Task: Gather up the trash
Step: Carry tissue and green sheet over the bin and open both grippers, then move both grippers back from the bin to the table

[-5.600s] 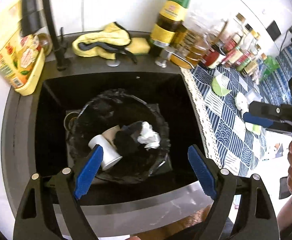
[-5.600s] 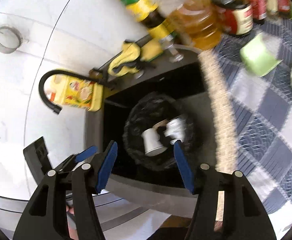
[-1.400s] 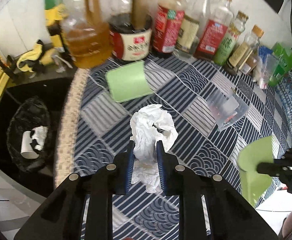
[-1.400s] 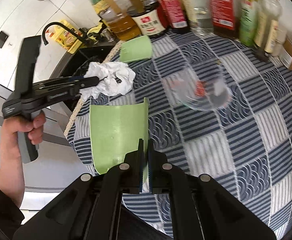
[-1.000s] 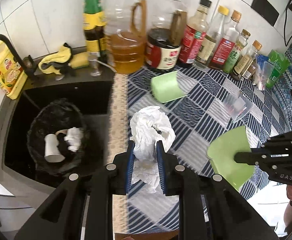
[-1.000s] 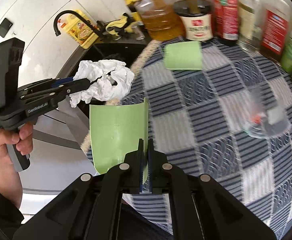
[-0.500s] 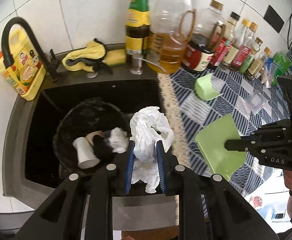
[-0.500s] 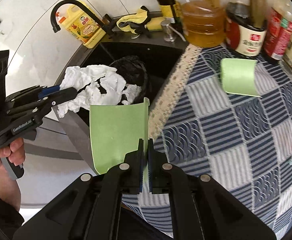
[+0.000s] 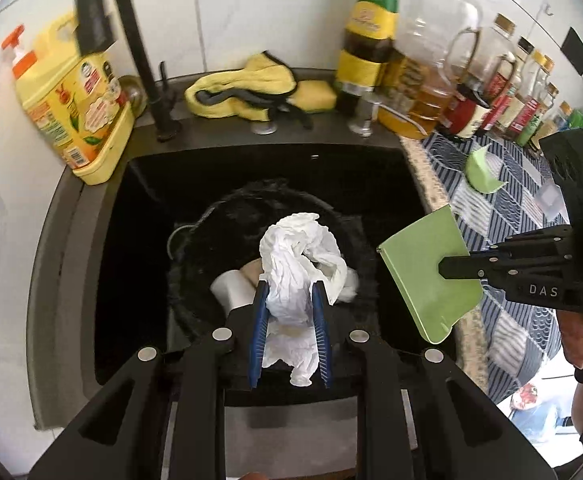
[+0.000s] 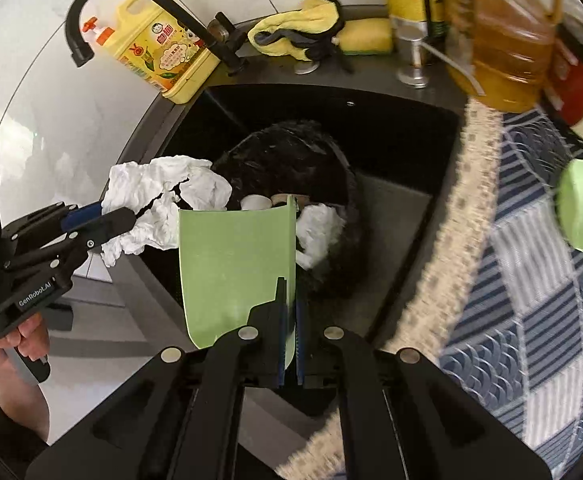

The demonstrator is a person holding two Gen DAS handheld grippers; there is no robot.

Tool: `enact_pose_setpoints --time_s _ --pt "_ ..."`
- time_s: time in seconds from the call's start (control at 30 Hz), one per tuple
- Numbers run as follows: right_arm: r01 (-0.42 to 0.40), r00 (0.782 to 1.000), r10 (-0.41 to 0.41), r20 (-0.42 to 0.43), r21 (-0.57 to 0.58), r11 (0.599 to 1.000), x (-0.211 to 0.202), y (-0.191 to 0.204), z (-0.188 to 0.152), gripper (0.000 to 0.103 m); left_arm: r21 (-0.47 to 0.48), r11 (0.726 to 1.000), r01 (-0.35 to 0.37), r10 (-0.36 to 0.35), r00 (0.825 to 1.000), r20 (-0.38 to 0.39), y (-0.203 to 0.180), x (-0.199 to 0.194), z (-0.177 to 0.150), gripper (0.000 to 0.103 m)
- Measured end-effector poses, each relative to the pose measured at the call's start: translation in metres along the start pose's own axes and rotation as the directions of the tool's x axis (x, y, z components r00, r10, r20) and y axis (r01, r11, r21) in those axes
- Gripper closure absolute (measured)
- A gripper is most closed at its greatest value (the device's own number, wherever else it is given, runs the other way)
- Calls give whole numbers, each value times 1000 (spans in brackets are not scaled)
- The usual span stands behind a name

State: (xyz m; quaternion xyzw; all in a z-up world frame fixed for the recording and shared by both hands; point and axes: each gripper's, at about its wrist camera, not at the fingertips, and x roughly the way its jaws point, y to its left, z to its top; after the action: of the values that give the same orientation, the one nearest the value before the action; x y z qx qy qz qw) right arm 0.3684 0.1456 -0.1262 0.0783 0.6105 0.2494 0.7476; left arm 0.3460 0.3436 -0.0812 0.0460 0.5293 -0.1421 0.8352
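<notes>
Left tongs (image 9: 289, 308): clamped on a crumpled white tissue (image 9: 297, 264); held above the black sink (image 9: 139, 208), over the bin's near rim
Right tongs (image 10: 289, 304): pressed together on 1 edge of a curved green plastic piece (image 10: 231, 264); held over the sink's near right side
Bin: black bag-lined trash bin (image 10: 291, 160) standing in the sink; holds a white cup (image 9: 231, 286), a cardboard tube and another white wad (image 10: 317, 228)
Table: blue patterned cloth (image 9: 503, 208) right of the sink; a 2nd green piece (image 9: 481, 170) lies near its back edge
Sink ledge: yellow detergent jug (image 9: 71, 112) at the back left corner beside the black faucet (image 9: 131, 52); yellow cloth (image 9: 243, 88) and sponge along the back
Bottles: row of sauce and oil bottles (image 9: 423, 76) against the tiled wall
</notes>
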Motion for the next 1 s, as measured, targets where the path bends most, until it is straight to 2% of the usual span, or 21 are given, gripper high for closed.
enact_pose_setpoints --time_s 0.2,0.43,0.5,0.53,0.57,0.6,0.63,1.0 --pt "14 1000 -14 -5 48 999 34 10 18 98 -3 1000 24 -24 1000 -13 34 21 -5 83" --pt "26 1000 -25 -12 97 995 61 18 31 98 12 999 46 -46 999 -10 47 38 -6 83" --pt "19 1000 -18 -8 130 991 65 16 34 98 12 999 49 -48 999 -16 50 42 -5 78" --pt "8 1000 -7 -2 162 987 66 13 36 93 8 999 49 -48 999 -22 51 43 -5 70" --pt "1 1000 -2 3 193 981 66 10 36 70 5 999 49 -49 999 -21 53 44 -4 45" --pt "-15 1000 12 17 224 974 65 6 37 60 -5 999 54 -54 999 -6 56 43 -4 37" --pt "-27 999 21 27 245 969 63 3 38 54 -6 999 54 -54 999 -4 57 43 -4 37" --pt "-28 999 22 25 257 966 41 -7 36 54 -35 999 24 -24 1000 2 52 32 1 37"
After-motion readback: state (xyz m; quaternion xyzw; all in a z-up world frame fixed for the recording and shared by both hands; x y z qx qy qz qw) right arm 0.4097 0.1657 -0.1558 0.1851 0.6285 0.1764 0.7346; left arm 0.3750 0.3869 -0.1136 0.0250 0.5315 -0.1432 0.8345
